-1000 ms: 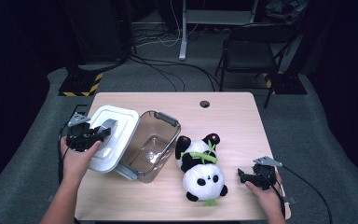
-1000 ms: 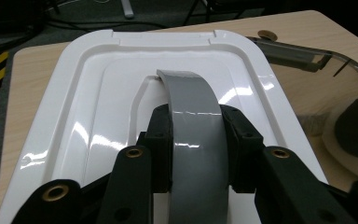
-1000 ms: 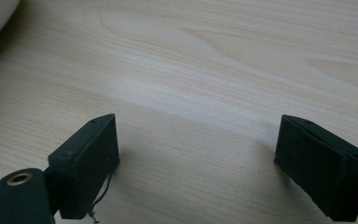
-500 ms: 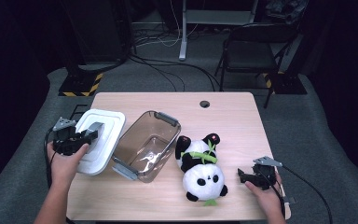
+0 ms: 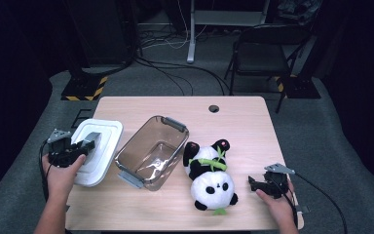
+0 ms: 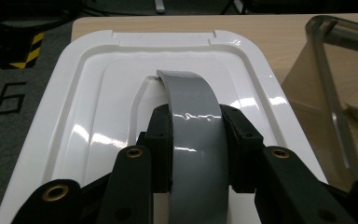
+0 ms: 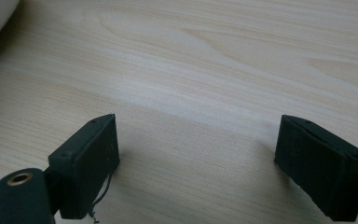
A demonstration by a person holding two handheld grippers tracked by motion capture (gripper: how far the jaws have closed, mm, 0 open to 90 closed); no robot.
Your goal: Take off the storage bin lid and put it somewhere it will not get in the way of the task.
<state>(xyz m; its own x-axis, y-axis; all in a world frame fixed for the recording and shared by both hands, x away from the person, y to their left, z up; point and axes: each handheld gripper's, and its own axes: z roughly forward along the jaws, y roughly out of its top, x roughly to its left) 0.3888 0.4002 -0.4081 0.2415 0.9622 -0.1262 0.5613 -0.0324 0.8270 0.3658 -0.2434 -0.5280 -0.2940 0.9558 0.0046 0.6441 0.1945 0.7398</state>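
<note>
- table (image 5: 253,122): wooden, carries everything.
- clear bin (image 5: 151,151): landmark, open, nothing inside it.
- white lid (image 5: 102,139): has slid off the bin within the last second, now left of bin at table edge, overhanging a bit. Judged: bin freed for loading.
- panda plush (image 5: 209,175): just right of bin, unmoved.
- left hand-held gripper (image 6: 196,135): pinching lid's grey handle (image 6: 191,102).
- right hand-held gripper (image 5: 268,184): far right of bin, spread wide, nothing held, resting on table.
</note>
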